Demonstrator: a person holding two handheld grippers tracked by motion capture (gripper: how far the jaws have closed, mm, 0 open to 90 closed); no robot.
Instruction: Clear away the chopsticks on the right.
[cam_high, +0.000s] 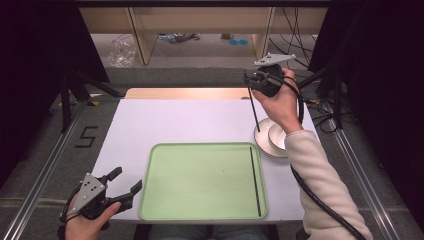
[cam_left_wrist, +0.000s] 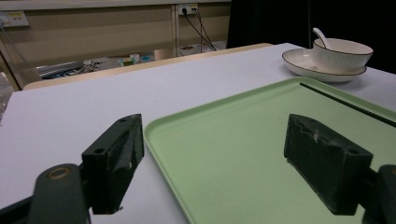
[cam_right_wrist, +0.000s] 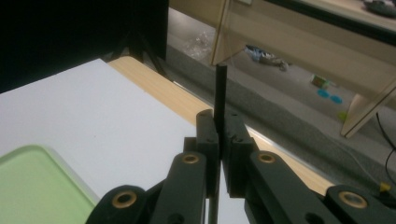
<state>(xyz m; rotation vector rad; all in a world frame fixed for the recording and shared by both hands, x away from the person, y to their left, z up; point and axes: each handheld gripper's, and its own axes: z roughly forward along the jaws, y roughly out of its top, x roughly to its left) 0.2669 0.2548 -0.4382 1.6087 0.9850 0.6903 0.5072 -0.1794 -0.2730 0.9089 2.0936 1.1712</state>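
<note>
A thin black chopstick (cam_high: 254, 111) hangs from my right gripper (cam_high: 250, 81), lifted over the table's far right; its lower end points down toward the white plate (cam_high: 263, 141). In the right gripper view the jaws are pressed together on this chopstick (cam_right_wrist: 220, 93), which sticks up past them. A second black chopstick (cam_high: 255, 180) lies along the right side of the green tray (cam_high: 200, 180). My left gripper (cam_high: 126, 182) rests at the front left corner of the table, jaws wide apart and holding nothing, pointing at the tray (cam_left_wrist: 243, 154).
On the plate (cam_left_wrist: 299, 65) stands a white bowl (cam_left_wrist: 341, 53) with a white spoon (cam_left_wrist: 321, 37) in it, to the right of the tray. A cable runs along the person's right sleeve (cam_high: 320, 185). Beyond the table's far wooden edge (cam_high: 185, 93) are shelves and floor clutter.
</note>
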